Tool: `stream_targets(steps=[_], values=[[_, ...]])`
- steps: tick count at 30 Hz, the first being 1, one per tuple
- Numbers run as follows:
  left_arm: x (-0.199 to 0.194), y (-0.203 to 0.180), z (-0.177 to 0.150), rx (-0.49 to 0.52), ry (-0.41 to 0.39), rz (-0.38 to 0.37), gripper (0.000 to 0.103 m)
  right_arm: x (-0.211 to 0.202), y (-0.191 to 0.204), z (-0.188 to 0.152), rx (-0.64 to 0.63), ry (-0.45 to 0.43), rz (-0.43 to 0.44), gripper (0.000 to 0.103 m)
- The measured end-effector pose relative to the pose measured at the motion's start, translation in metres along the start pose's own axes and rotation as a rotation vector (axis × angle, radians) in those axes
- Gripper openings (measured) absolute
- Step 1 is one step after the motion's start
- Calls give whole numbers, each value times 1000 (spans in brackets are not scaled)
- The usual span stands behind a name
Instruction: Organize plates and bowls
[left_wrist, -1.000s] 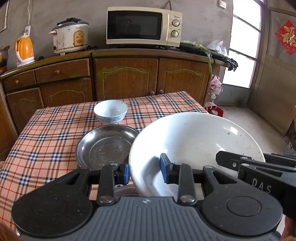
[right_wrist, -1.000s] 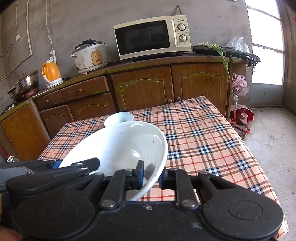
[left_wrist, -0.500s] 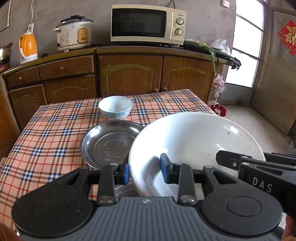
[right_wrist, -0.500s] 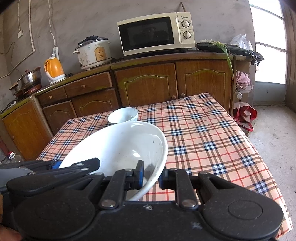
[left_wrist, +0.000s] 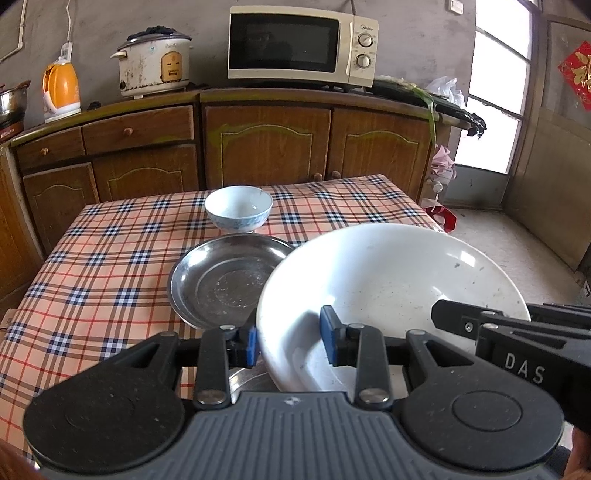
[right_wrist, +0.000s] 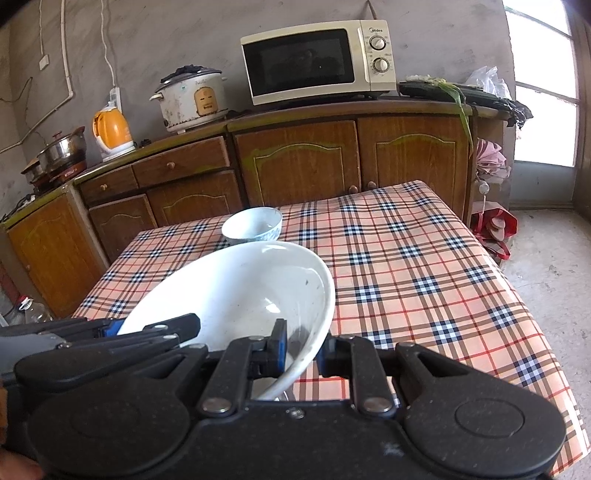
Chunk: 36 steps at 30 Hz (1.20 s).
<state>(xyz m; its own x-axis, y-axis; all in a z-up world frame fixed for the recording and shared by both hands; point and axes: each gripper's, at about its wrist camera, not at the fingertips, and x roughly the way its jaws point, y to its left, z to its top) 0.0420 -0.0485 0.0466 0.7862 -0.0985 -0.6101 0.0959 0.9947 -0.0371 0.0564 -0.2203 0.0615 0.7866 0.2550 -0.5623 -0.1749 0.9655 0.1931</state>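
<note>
A large white bowl (left_wrist: 388, 280) hangs tilted above the plaid table (left_wrist: 110, 258), held from both sides. My left gripper (left_wrist: 285, 342) is shut on its near left rim, one blue pad outside the wall and one inside. On the opposite rim my right gripper (right_wrist: 301, 350) is shut too, the white bowl (right_wrist: 240, 291) filling that view. A steel plate (left_wrist: 221, 280) lies on the cloth just left of the white bowl. Behind it stands a small white bowl (left_wrist: 238, 212), also in the right wrist view (right_wrist: 253, 225). A second steel rim (left_wrist: 247, 380) peeks out under my left pads.
Wooden cabinets (left_wrist: 266, 147) run along the far wall, carrying a microwave (left_wrist: 301, 46), a rice cooker (left_wrist: 153, 62) and an orange kettle (left_wrist: 61, 90). The table's right edge (right_wrist: 517, 295) drops to a concrete floor, with a red bag (right_wrist: 495, 225) beside it.
Both grippers keep the same hold on the white bowl. The table and cabinets have drifted slightly in both views and look more level; nothing on the table has moved.
</note>
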Motion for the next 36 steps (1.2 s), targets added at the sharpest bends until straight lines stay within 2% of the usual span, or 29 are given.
stream_targets(steps=[36], values=[[10,20,-19,-16,73,20,33,24,17,-21,-31,82,26,21]])
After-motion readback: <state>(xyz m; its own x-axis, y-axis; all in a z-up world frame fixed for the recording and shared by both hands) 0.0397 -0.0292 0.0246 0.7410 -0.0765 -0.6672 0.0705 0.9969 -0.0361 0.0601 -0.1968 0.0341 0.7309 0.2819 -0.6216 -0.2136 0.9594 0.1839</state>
